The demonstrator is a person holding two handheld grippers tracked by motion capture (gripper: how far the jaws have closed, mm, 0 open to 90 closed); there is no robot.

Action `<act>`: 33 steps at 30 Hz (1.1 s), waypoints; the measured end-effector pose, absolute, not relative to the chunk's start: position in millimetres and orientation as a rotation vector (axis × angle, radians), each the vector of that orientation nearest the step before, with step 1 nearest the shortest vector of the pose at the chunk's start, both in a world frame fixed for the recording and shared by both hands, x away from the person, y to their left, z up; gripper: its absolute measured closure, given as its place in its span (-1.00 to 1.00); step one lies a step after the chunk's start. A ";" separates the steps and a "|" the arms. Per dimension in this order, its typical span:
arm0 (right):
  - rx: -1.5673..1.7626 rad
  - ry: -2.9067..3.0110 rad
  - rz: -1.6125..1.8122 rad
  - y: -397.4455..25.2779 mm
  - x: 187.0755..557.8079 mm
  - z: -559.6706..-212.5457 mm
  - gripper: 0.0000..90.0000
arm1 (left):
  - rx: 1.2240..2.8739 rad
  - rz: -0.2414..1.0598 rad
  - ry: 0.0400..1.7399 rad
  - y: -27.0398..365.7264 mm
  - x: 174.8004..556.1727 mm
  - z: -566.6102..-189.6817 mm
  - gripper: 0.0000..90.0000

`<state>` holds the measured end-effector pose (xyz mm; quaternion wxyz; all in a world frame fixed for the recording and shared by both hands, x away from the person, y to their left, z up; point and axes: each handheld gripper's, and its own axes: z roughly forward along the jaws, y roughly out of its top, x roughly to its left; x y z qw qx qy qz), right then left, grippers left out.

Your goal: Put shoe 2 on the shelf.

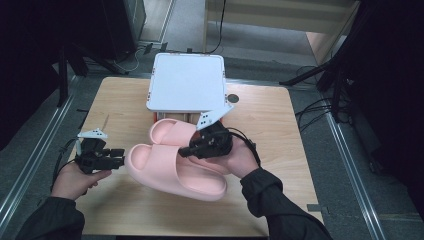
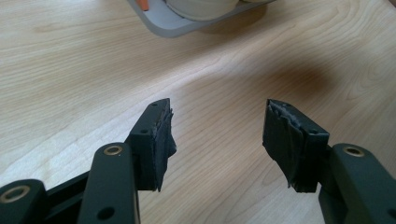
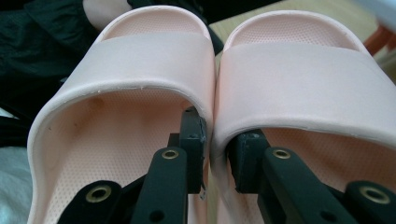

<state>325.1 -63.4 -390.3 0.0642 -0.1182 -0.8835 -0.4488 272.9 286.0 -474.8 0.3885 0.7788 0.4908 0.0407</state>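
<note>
Two pink slide slippers lie side by side in the middle of the wooden table (image 1: pixel 270 125), the near slipper (image 1: pixel 170 172) and the far slipper (image 1: pixel 167 131). My right gripper (image 1: pixel 186 151) is shut on their two touching inner walls and pinches them together. The right gripper view has one jaw inside the left slipper (image 3: pixel 140 60) and the other inside the right slipper (image 3: pixel 303 65), with my right gripper (image 3: pixel 217 144) closed across both walls. My left gripper (image 1: pixel 120 156) stands open just left of the near slipper's toe. Between the open jaws of my left gripper (image 2: pixel 217 126) there is bare wood.
A white flat box (image 1: pixel 187 82) stands at the table's far edge, right behind the slippers, on reddish legs (image 3: pixel 379 37). A grey tray edge (image 2: pixel 163 21) with something pale on it lies ahead of the left gripper. Dark stands and cables flank the table.
</note>
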 end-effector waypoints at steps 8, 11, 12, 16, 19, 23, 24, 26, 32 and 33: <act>-0.303 -2.679 -1.359 -49.8 341.9 -344.1 0.74 | 1.990 0.094 1.251 284.5 272.3 -476.9 -0.06; -0.347 -2.699 -1.372 -44.6 350.8 -327.9 0.74 | 1.988 0.092 1.251 282.7 272.7 -477.8 -0.06; -0.371 -2.715 -1.375 -42.1 355.8 -322.1 0.74 | 1.985 0.089 1.252 282.3 272.8 -478.1 -0.06; -0.494 -2.750 -1.378 -35.0 372.8 -306.7 0.73 | 2.001 0.075 1.246 281.6 273.6 -479.4 -0.07; -0.658 -2.760 -1.386 -32.1 387.8 -299.0 0.73 | 2.007 0.065 1.236 278.9 274.1 -480.3 -0.06; -0.907 -2.795 -1.390 -28.3 411.5 -295.8 0.74 | 2.018 0.050 1.219 274.5 275.2 -481.4 -0.06; -0.957 -2.790 -1.401 -27.7 417.7 -296.0 0.74 | 2.016 0.047 1.218 273.6 275.4 -481.7 -0.06; -1.032 -2.791 -1.416 -26.3 428.0 -296.7 0.74 | 2.022 0.046 1.211 272.4 275.4 -482.2 -0.06; -1.375 -2.802 -1.400 -15.8 456.0 -298.4 0.74 | 2.032 0.031 1.197 269.5 276.9 -483.7 -0.05; -1.424 -2.799 -1.402 -14.1 460.1 -299.1 0.74 | 2.030 0.029 1.196 269.2 277.3 -483.8 -0.05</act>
